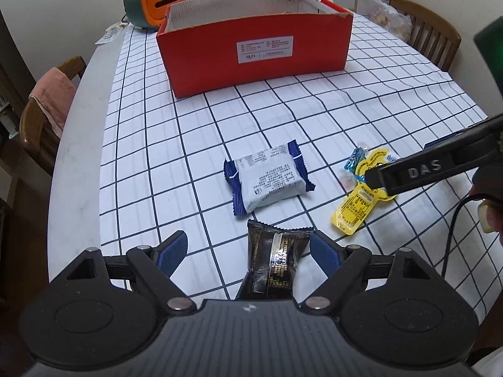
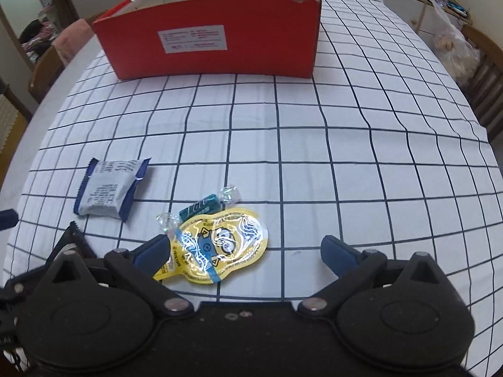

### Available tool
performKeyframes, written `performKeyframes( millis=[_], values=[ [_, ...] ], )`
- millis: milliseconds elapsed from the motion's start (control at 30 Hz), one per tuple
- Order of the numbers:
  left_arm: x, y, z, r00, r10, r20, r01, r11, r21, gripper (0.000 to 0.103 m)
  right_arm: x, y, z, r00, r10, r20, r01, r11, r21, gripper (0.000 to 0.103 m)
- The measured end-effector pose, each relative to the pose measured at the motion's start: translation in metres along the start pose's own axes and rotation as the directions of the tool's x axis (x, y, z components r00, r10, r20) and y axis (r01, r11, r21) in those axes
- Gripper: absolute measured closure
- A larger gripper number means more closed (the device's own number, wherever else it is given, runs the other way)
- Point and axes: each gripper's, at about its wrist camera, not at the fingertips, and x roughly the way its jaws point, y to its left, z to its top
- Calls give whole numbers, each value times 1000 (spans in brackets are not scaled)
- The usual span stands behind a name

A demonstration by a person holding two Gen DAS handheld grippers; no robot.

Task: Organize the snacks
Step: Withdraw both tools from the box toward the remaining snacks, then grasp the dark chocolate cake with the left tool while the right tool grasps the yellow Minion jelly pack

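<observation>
A red cardboard box (image 1: pixel 257 53) stands open at the far side of the checked tablecloth; it also shows in the right wrist view (image 2: pixel 207 44). A blue and white snack packet (image 1: pixel 267 179) (image 2: pixel 110 191) lies mid-table. My left gripper (image 1: pixel 248 251) is open, with a black snack packet (image 1: pixel 276 264) lying between its fingers, against the right one. My right gripper (image 2: pixel 245 254) is open just over a yellow jelly pouch (image 2: pixel 220 245) (image 1: pixel 358 204), its left finger touching the pouch's edge. A teal wrapped candy (image 2: pixel 201 207) (image 1: pixel 355 160) lies beside the pouch.
An orange and green case (image 1: pixel 160 0) sits behind the box. Wooden chairs stand at the left (image 1: pixel 47 110) and the far right (image 1: pixel 433 37). A clear bag of food (image 2: pixel 452 44) lies at the table's right edge. The checked cloth (image 2: pixel 345 144) covers the table.
</observation>
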Motion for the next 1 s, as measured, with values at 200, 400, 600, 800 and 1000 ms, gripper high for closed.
performKeyframes(
  millis=[200,400,600,800,1000],
  values=[
    [5,0,-4,1000,-6,-25,7,1000,6,18,9,7,2,999,-54,11,53,998,26,2],
    [10,2,-5,999,-14,-45,14,1000,-7,18,12,16,6,997,-76,21,75,997,14,3],
    [10,5,-4,999,-16,-44,15,1000,-17,18,9,19,1,1000,11,27,-9,997,-79,7],
    [10,5,-3,999,-21,-41,20,1000,-18,18,0,11,0,989,149,21,-138,954,-266,7],
    [11,1,-1,998,-38,-41,38,999,-3,18,2,2,3,968,246,-60,-250,891,-379,7]
  ],
)
